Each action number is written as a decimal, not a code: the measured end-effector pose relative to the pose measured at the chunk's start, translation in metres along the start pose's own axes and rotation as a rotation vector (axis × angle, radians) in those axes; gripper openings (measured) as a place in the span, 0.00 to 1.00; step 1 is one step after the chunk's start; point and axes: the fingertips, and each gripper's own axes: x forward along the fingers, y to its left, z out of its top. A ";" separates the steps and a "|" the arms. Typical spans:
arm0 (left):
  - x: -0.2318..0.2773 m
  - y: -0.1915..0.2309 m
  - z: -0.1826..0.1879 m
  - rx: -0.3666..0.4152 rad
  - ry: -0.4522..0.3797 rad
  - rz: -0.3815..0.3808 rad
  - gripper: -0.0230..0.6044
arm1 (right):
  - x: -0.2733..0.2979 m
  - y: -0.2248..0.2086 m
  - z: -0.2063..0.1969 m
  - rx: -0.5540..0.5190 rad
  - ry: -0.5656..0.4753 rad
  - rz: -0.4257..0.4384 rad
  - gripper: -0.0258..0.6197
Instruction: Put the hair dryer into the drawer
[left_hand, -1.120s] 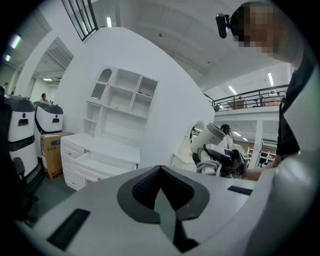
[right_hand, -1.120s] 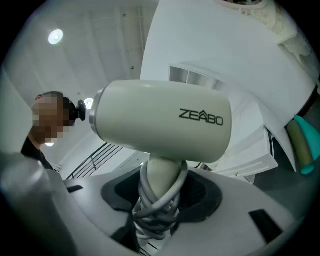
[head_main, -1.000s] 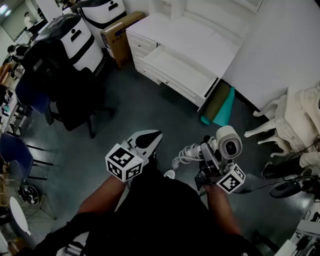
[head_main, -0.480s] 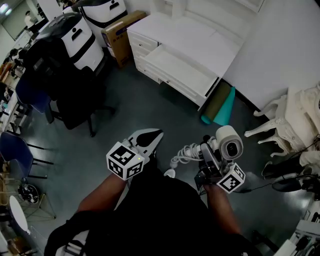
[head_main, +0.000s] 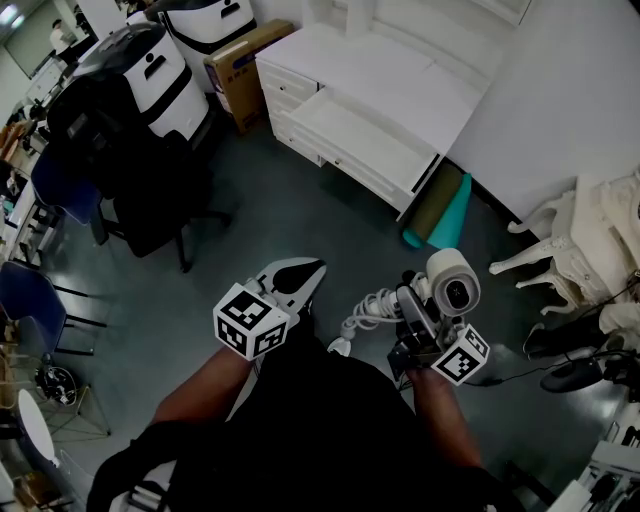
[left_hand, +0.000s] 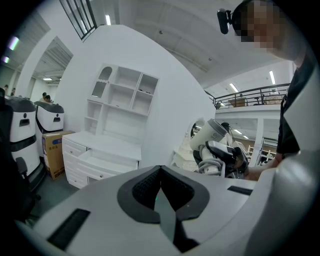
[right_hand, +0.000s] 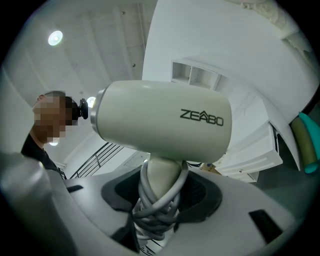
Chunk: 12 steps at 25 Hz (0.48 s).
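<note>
A white hair dryer (head_main: 452, 284) with its cord wound round the handle is held by my right gripper (head_main: 412, 312), which is shut on the handle. In the right gripper view the hair dryer (right_hand: 162, 119) fills the middle, its handle and cord pinched between the jaws. My left gripper (head_main: 300, 275) is shut and holds nothing; it hovers over the dark floor, left of the dryer. The open drawer (head_main: 355, 148) of a white dresser (head_main: 395, 70) lies well ahead of both grippers. In the left gripper view the drawer (left_hand: 107, 161) shows at left and the hair dryer (left_hand: 211, 136) at right.
A rolled teal mat (head_main: 440, 215) leans beside the dresser. A black office chair (head_main: 130, 170), white machines (head_main: 155, 75) and a cardboard box (head_main: 240, 65) stand to the left. White chair legs (head_main: 540, 240) and cables (head_main: 590, 370) are at the right.
The right gripper has shifted slightly left and up with the hair dryer. The left gripper has hardly moved.
</note>
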 end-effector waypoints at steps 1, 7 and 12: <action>0.000 0.001 -0.001 0.000 0.000 0.000 0.05 | 0.001 -0.001 -0.001 0.001 0.002 -0.002 0.37; -0.001 0.004 -0.004 -0.006 0.007 0.009 0.05 | 0.003 -0.004 -0.005 0.005 0.006 -0.013 0.37; 0.000 0.011 -0.005 -0.013 0.023 0.018 0.05 | 0.009 -0.009 -0.007 0.011 0.019 -0.023 0.37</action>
